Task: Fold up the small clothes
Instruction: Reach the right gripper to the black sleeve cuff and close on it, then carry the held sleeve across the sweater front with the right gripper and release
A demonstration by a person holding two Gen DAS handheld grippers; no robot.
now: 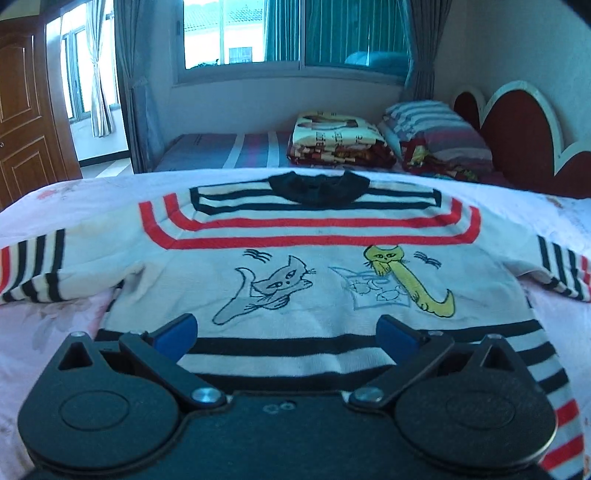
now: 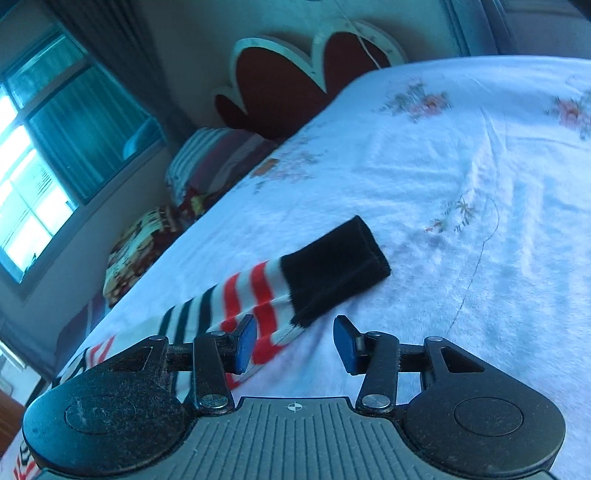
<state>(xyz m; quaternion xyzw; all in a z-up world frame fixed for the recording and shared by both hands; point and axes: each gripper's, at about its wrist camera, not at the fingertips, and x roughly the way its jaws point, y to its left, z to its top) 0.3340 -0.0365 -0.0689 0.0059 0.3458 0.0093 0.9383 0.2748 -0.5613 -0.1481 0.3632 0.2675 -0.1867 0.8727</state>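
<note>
A small white sweater (image 1: 295, 258) with red and black stripes, a black collar (image 1: 319, 186) and two embroidered cats lies spread flat on the bed, sleeves out to both sides. My left gripper (image 1: 286, 338) is open and empty, low over the sweater's striped bottom hem. In the right wrist view one striped sleeve (image 2: 258, 299) with a black cuff (image 2: 334, 264) lies on the sheet. My right gripper (image 2: 295, 345) is open and empty, just short of the cuff's near edge, its left pad (image 2: 245, 343) over the sleeve's red stripes.
The floral sheet (image 2: 461, 166) stretches wide to the right of the sleeve. Beyond the bed's far edge is a second bed with a folded blanket (image 1: 338, 142) and a striped pillow (image 1: 436, 129), by a red headboard (image 1: 524, 125). A window (image 1: 295, 33) and door (image 1: 26, 110) stand behind.
</note>
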